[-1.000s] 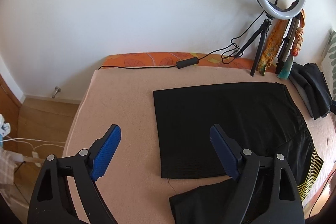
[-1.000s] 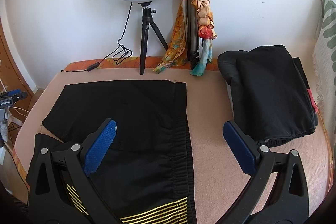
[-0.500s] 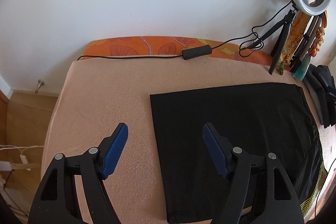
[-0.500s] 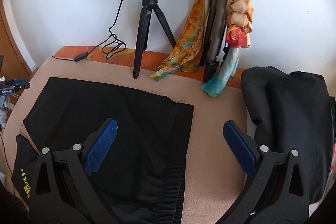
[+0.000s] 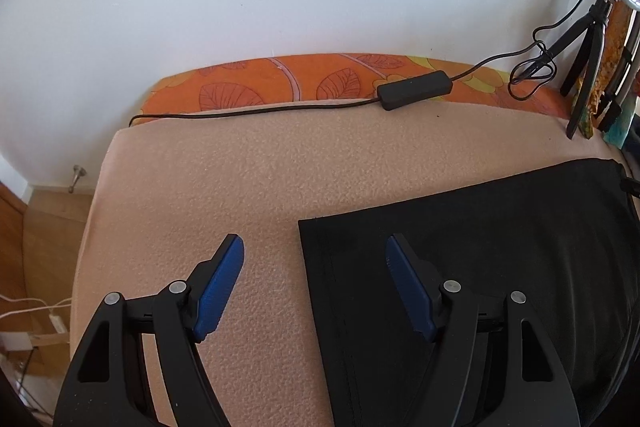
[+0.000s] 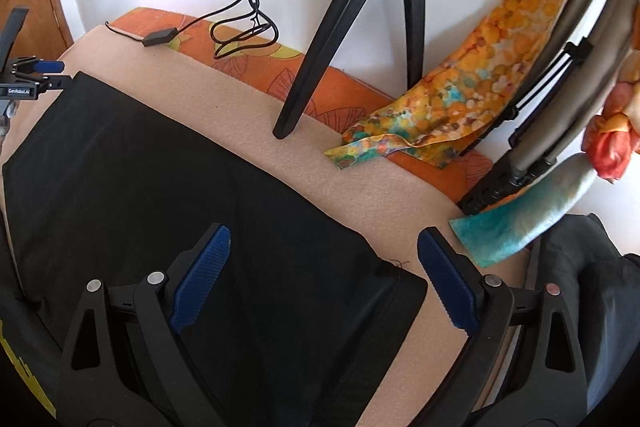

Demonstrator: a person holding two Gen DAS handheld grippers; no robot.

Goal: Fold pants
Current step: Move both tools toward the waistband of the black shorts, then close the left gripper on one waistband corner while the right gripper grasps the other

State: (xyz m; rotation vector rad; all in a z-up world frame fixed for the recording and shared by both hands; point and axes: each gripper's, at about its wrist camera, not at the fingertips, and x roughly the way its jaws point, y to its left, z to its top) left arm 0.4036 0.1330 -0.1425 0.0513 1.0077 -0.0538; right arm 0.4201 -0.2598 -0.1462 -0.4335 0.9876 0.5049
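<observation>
Left gripper [image 5: 314,251]: angled steeply down over the bed, jaws apart with nothing between the blue pads, having just been closing a little; the left pad hangs over bare blanket, the right over the pants' far-left corner.
Right gripper [image 6: 322,241]: angled steeply down, jaws wide and just been narrowing slightly, nothing gripped; it straddles the pants' far-right corner.
Surroundings: a ring-light tripod [image 6: 320,39] stands on the blanket just beyond the pants' far edge; a patterned scarf [image 6: 432,115] droops beside it; a cable with an inline switch [image 5: 414,89] runs along the orange mattress edge [image 5: 280,83]; dark folded clothes [image 6: 592,267] lie to the right.
Pants [image 6: 160,187]: black, spread flat on the peach blanket [image 5: 224,179], edges straight, yellow print at the near left.
Obstruction: nothing lies on the pants' corners.
</observation>
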